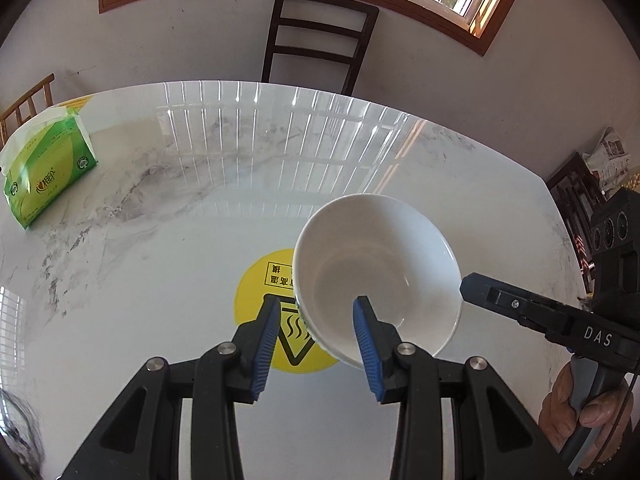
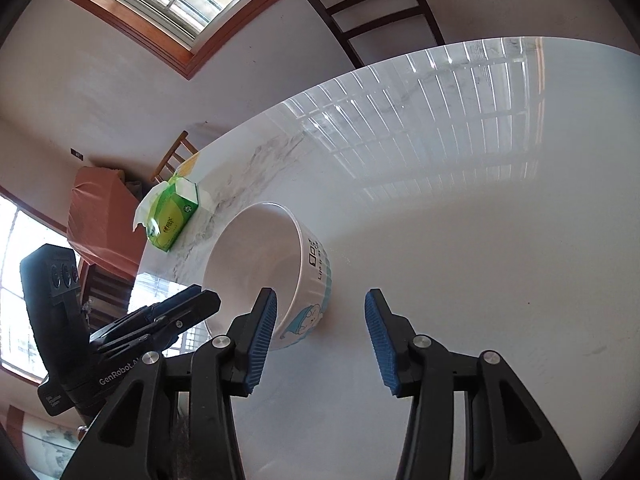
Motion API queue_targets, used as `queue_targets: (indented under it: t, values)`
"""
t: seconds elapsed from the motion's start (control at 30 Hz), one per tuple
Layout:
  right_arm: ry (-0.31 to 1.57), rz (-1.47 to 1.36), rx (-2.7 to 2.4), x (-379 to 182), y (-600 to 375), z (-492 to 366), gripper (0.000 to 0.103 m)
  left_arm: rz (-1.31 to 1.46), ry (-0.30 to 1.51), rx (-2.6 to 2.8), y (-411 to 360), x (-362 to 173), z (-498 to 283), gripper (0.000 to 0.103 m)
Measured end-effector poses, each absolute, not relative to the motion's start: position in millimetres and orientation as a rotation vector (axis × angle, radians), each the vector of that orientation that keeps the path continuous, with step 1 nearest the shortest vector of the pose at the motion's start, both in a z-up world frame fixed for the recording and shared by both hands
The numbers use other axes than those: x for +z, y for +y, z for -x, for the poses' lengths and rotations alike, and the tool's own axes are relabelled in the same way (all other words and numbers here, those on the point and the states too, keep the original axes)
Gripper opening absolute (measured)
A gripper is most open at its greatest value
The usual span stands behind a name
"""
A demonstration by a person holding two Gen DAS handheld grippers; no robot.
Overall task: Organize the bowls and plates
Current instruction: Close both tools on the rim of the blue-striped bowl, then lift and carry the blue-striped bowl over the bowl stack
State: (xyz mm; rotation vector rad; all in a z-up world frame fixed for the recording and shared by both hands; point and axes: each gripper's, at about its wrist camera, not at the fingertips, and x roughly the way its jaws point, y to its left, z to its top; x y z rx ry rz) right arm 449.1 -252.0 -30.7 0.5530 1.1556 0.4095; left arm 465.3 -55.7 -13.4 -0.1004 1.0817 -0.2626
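A white bowl with a blue cartoon print on its outside stands on the marble table. My left gripper is open and straddles the bowl's near rim, with the right finger inside the bowl and the left finger outside it. My right gripper is open and empty, just right of the bowl, with its left finger close to the bowl's wall. The right gripper's fingers also show in the left wrist view beside the bowl. No plates are in view.
A green tissue pack lies at the table's far left, also in the right wrist view. A yellow round warning sticker is on the table under the bowl. A dark chair stands behind the far edge.
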Motion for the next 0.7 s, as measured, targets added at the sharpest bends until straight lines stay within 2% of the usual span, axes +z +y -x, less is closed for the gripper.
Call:
queue_targets:
  t: [0.23,0.33,0.37,0.4,0.43,0.7]
  values:
    - [1.192,-0.564,0.411,-44,-246,-464,0.044,0.042,1.108,-0.216,-65,-31,-474,0.038]
    - [1.204,-0.553,0.427,-48,-242,-468,0.031,0.031,1.111,-0.211,-69,-39,-476,0.039]
    - [1.209,-0.564,0.442,-49,-241,-469,0.023,0.028,1.115,-0.213,-70,-42,-477,0.037]
    - [1.215,-0.557,0.449,-48,-238,-470,0.017,0.031,1.122,-0.217,-71,-45,-477,0.028]
    - [1.215,-0.538,0.453,-47,-236,-471,0.016,0.021,1.131,-0.200,-72,-48,-478,0.019]
    - [1.259,-0.596,0.466,-47,-243,-461,0.015,0.017,1.109,-0.168,-74,-34,-468,0.015]
